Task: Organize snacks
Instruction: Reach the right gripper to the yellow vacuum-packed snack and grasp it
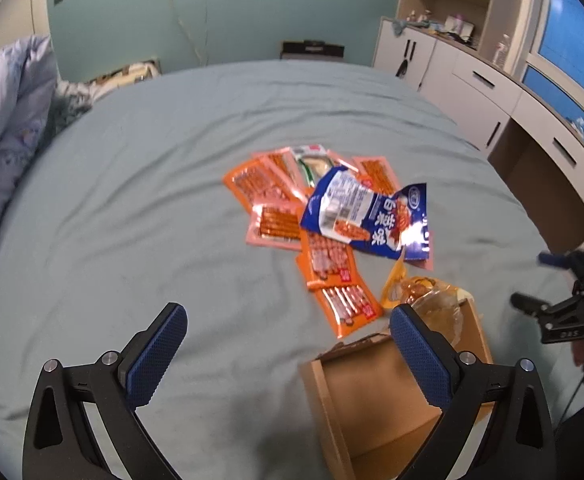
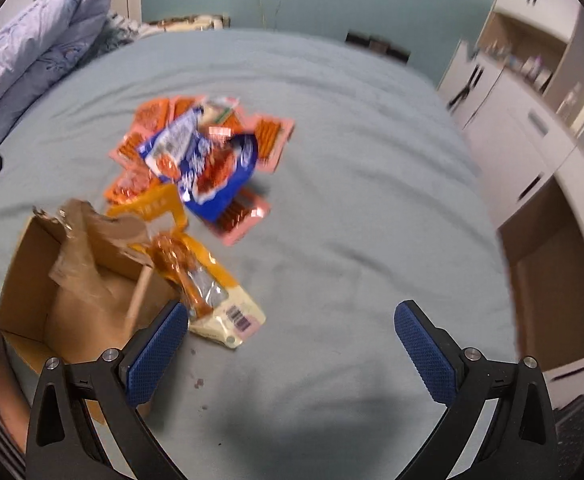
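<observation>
While the left wrist view is looking down along its fingers, the left gripper is hovering over the grey-green bedsheet with its blue pads spread wide and nothing between them. Ahead of it and slightly to its right, a pile of snack packets is lying flat on the sheet: orange sausage-stick packets, pink packets and a crumpled blue and white bag resting on top of them. Just behind the right-hand pad, an open cardboard box is sitting on the bed, and a yellow packet is lying at its far edge, touching the rim. Far to the right, the right gripper is showing at the frame edge.

Turning to the right wrist view, the right gripper is likewise hanging over the sheet with pads set well apart, gripping nothing. The cardboard box is sitting to the left of the left-hand pad, open side up, with a torn flap bent inward. The yellow packet is leaning across the box's near corner, its barcoded end resting on the sheet just beside that pad. Further ahead, the blue and white bag is lying atop the orange and pink packets; motion blur is obscuring the print. A forearm is showing at the lower left, beside the box.
</observation>
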The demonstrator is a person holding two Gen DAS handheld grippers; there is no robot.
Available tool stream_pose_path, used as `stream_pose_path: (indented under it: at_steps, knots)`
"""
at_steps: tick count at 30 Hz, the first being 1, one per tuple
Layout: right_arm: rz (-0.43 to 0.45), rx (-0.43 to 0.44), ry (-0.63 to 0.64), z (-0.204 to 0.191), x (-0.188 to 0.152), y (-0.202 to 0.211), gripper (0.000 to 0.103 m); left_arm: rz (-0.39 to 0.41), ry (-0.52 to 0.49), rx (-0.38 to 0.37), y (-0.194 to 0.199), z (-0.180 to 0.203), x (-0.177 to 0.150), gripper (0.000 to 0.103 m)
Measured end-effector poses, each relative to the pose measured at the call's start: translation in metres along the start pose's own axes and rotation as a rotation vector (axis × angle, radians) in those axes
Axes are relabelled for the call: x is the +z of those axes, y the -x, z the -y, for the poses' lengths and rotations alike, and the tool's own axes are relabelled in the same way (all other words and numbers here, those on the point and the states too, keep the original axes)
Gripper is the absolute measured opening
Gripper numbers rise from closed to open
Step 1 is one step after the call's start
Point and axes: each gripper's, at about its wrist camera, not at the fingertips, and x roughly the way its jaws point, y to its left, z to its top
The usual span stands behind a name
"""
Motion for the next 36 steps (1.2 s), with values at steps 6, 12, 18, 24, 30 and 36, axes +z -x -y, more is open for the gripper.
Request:
stream_pose_path:
  at_steps: [6,12,18,24,30,36]
  knots:
    - [-0.148,0.08,0.069,-0.012,-0.001,-0.05,0.103,-0.057,-0.104,0.117,-0.015,0.011,-0.009,0.103]
    - [-0.186,0.113,0.234,-0.041,-0.002,-0.077,0.103,-0.029,-0.204,0.136,-0.009,0.029,-0.011,0.103]
    - [-0.246,0.262,0.079,-0.016,-0.001,-0.103,0.078,-0.058,-0.208,0.135,-0.014,0.031,-0.012,0.103]
    - [-0.243,0.217,0.146,-0.019,-0.006,-0.1,0.067,-0.076,-0.183,0.111,-0.018,0.029,-0.013,0.103]
    - [-0.182,0.196,0.13,-0.03,-0.003,-0.102,0.065,-0.087,-0.183,0.11,-0.021,0.032,-0.014,0.103]
    - [-0.131,0.243,0.142,-0.037,-0.006,-0.101,0.026,-0.107,-0.161,0.092,-0.025,0.032,-0.015,0.103]
